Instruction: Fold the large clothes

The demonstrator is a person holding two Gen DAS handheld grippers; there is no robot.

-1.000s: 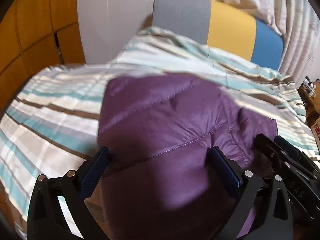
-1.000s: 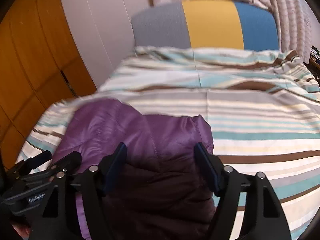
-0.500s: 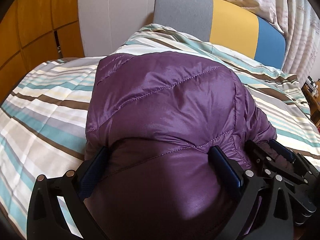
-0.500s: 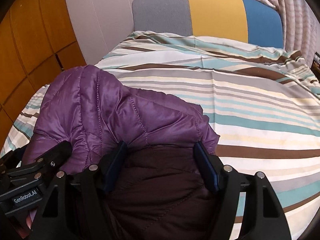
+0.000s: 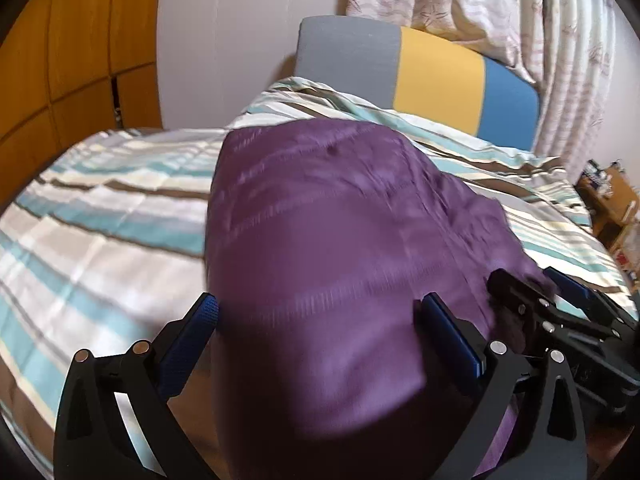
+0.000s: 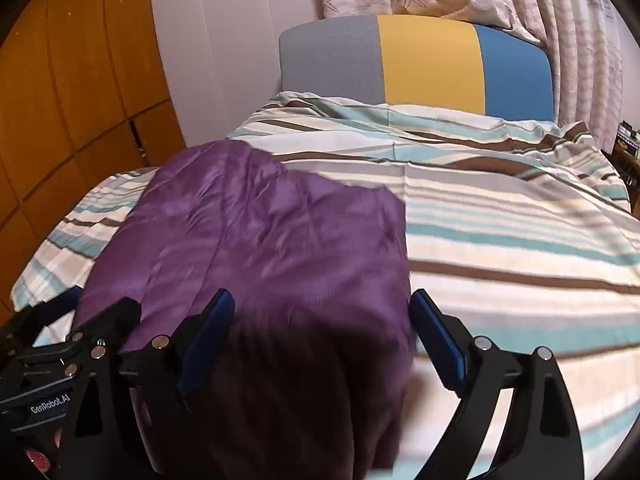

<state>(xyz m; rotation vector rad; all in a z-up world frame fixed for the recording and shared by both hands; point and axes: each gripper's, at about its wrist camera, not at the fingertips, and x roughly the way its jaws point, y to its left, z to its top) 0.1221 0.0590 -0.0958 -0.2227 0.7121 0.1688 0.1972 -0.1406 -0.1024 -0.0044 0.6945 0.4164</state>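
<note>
A purple quilted down jacket (image 5: 336,240) lies bunched on the striped bed cover (image 5: 100,216); it also shows in the right wrist view (image 6: 256,248). My left gripper (image 5: 320,312) has its jaws spread wide with the jacket's near bulk between them. My right gripper (image 6: 320,308) is also spread wide around the jacket's near right part. The right gripper shows at the lower right of the left wrist view (image 5: 560,316), and the left gripper at the lower left of the right wrist view (image 6: 68,340). The jacket's near edge is hidden below both views.
The bed cover (image 6: 500,240) stretches to a grey, yellow and blue headboard (image 6: 424,64). Orange wardrobe doors (image 6: 72,112) stand on the left, curtains (image 6: 580,40) at the back right. A wooden shelf (image 5: 612,208) stands beside the bed on the right.
The jacket rose into a mound half a second ago and now spreads further over the bed. Both views look blurred with motion and tilted slightly up. Both grippers stay spread.
</note>
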